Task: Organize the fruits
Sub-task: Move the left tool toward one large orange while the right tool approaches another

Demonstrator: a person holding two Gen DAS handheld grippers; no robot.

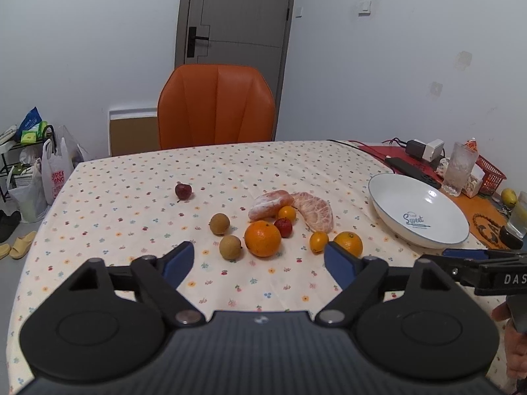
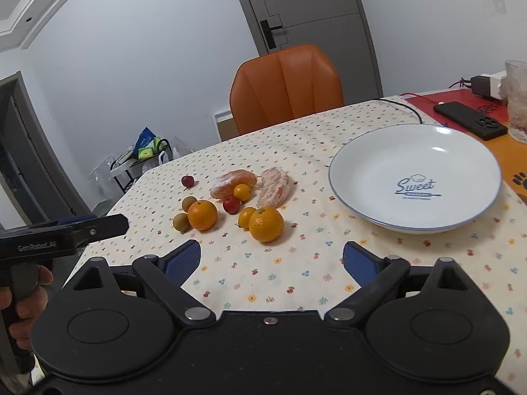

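Fruit lies clustered on the flowered tablecloth: a large orange (image 1: 262, 238) (image 2: 203, 214), a second orange (image 1: 349, 243) (image 2: 266, 224), two small kumquats (image 1: 318, 241) (image 1: 287, 214), two brown longans (image 1: 219, 223) (image 1: 230, 247), a small red fruit (image 1: 283, 227) (image 2: 231, 204), another red fruit apart at the back left (image 1: 183, 191) (image 2: 187, 181), and two peeled pomelo segments (image 1: 270, 203) (image 1: 315, 210). A white plate (image 1: 388, 204) (image 2: 369, 177) marked "Sweet" stands empty to the right. My left gripper (image 1: 259, 263) is open and empty, just before the fruit. My right gripper (image 2: 271, 260) is open and empty, before the second orange.
An orange chair (image 1: 215, 105) stands behind the table. At the right are a phone (image 2: 469, 120), a glass (image 1: 459, 168), chargers with cables, a red basket (image 1: 490, 169) and a yellow fruit (image 1: 509, 196). Bags and a rack (image 1: 29, 164) stand on the floor at left.
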